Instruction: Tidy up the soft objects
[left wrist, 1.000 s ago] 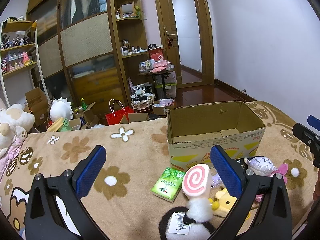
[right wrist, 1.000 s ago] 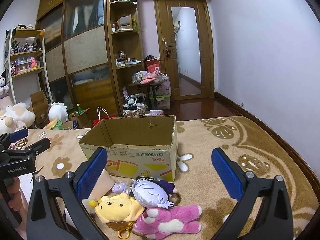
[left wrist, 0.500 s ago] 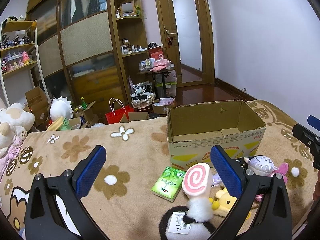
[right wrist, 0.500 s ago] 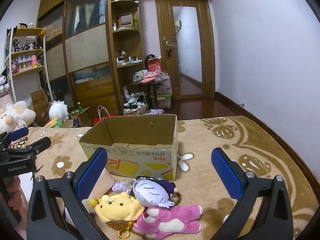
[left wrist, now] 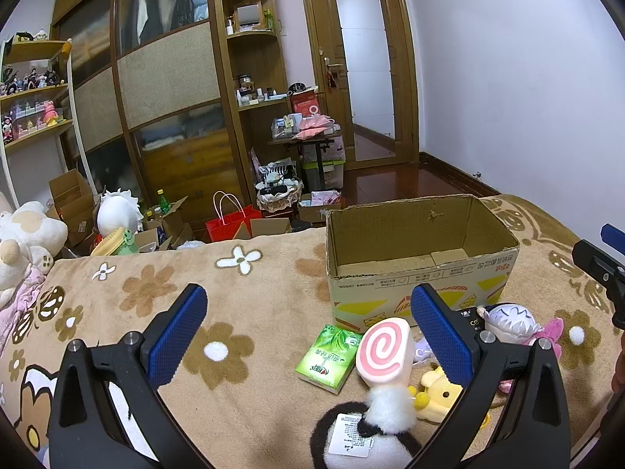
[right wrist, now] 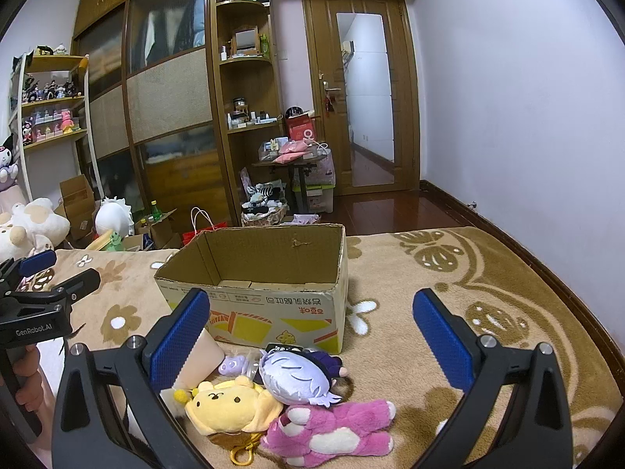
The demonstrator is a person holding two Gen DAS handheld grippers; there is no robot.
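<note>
An open cardboard box (left wrist: 422,262) (right wrist: 269,305) stands on a tan flowered blanket (left wrist: 242,312). In front of it lie soft toys: a yellow bear plush (right wrist: 230,406), a lilac-haired doll plush (right wrist: 293,377), a pink bear plush (right wrist: 332,434), a pink-swirl plush (left wrist: 384,351) and a green tissue pack (left wrist: 330,353). My left gripper (left wrist: 308,332) hovers open above the blanket, left of the toys. My right gripper (right wrist: 310,332) is open above the toy pile, holding nothing.
A wardrobe and shelves (left wrist: 250,90) with floor clutter, a red bag (left wrist: 230,222) and boxes lie beyond the bed. Large white plushes (left wrist: 23,234) sit at the far left. A door (right wrist: 367,97) is at the back. The bed edge runs along the right (right wrist: 566,301).
None of the objects has moved. Both grippers stay open, with only a very slight drift of the right wrist view.
</note>
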